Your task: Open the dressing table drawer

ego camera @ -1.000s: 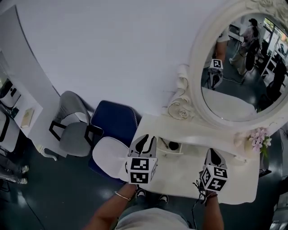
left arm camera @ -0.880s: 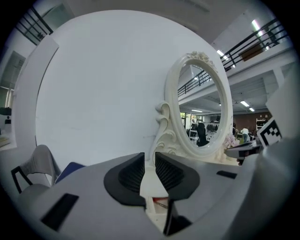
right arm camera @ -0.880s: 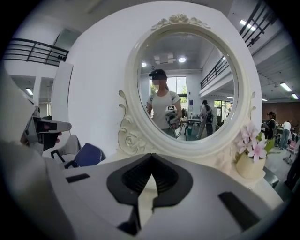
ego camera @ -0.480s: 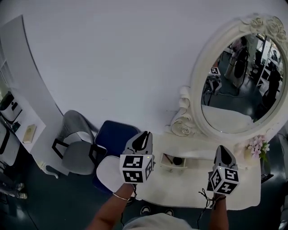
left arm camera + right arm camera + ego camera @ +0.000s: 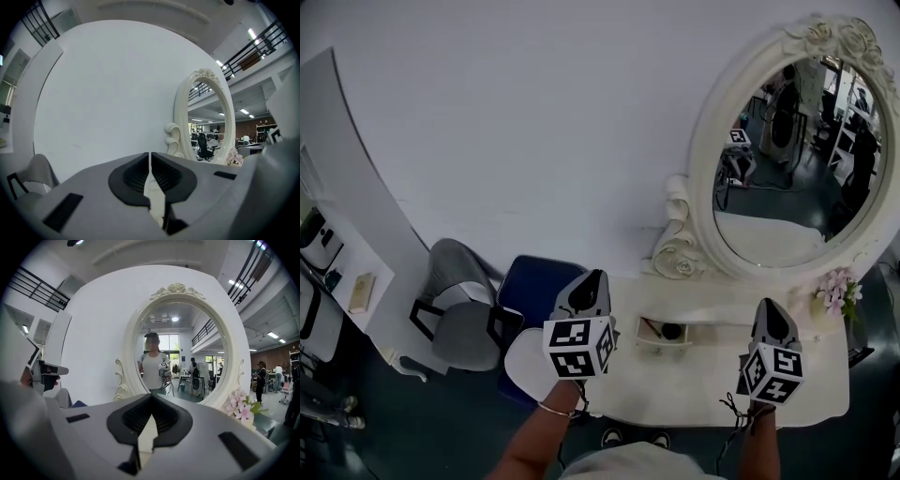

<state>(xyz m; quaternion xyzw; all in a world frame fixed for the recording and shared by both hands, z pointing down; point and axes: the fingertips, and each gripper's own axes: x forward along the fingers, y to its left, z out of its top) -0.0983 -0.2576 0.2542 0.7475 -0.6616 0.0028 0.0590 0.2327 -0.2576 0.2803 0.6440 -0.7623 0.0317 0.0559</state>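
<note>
Both hand-held grippers are raised level over the desk (image 5: 811, 394), lower half of the head view. The left hand-held gripper (image 5: 592, 279) sits lower centre-left with its marker cube (image 5: 578, 349) facing us. In its own view the jaws are closing, down to a hairline slit at the tips, with nothing between them (image 5: 149, 154). The right hand-held gripper (image 5: 768, 307) is lower right, and in its own view the jaw tips meet with nothing held (image 5: 151, 395).

The task's drawer (image 5: 662, 343) is a small white one on top of the desk, lower centre, between the two grippers and apart from both. We see it pulled out. A dark round thing (image 5: 672, 330) and a thin stick-like thing (image 5: 649, 326) lie inside; we cannot tell what they are.

The oval mirror (image 5: 783, 169) in its ornate white frame fills the upper right. Pink flowers (image 5: 837, 289) stand at the frame's lower right edge. In the right gripper view the mirror (image 5: 173, 357) reflects a person holding a gripper, with the flowers (image 5: 239, 409) at lower right. The left gripper view has the mirror (image 5: 206, 122) right of centre against the white wall (image 5: 108, 93).

Left of the desk we see a blue chair (image 5: 534, 270) and a grey chair (image 5: 455, 314). A bracelet (image 5: 551, 410) shows on the left wrist.
</note>
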